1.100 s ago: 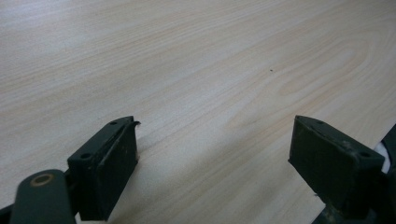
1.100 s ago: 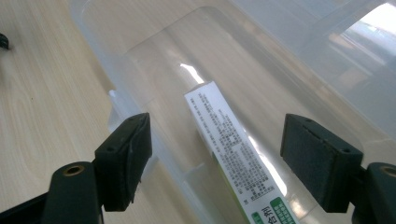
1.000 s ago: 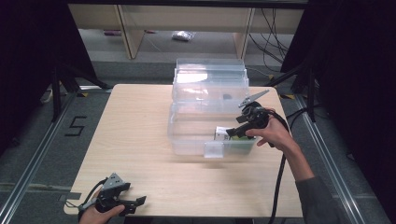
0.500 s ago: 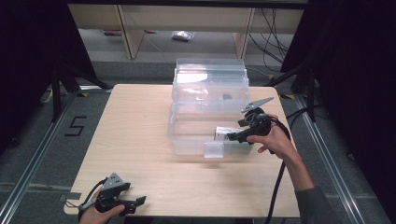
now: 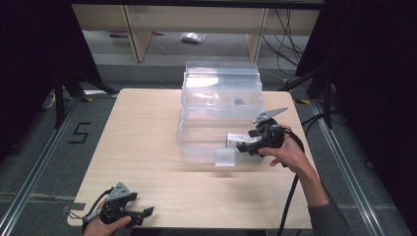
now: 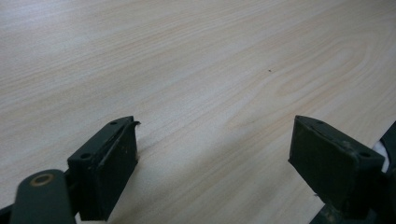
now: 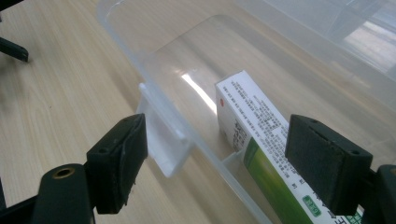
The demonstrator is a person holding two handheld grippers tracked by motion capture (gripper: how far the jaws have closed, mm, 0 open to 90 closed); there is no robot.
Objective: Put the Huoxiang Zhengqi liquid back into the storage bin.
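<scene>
Both jaws of the right gripper (image 7: 215, 163) stand wide apart, holding nothing, over the near edge of the clear plastic bin (image 5: 196, 142), where a white and green box (image 7: 261, 154) lies inside. At the table's (image 5: 147, 128) near left corner, the left gripper (image 6: 215, 163) is spread wide too, empty above bare wood.

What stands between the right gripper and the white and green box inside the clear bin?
The right gripper is open above the near wall of the clear plastic bin. That rim and its latch tab lie between its jaws; the white and green box lies just behind it.
</scene>
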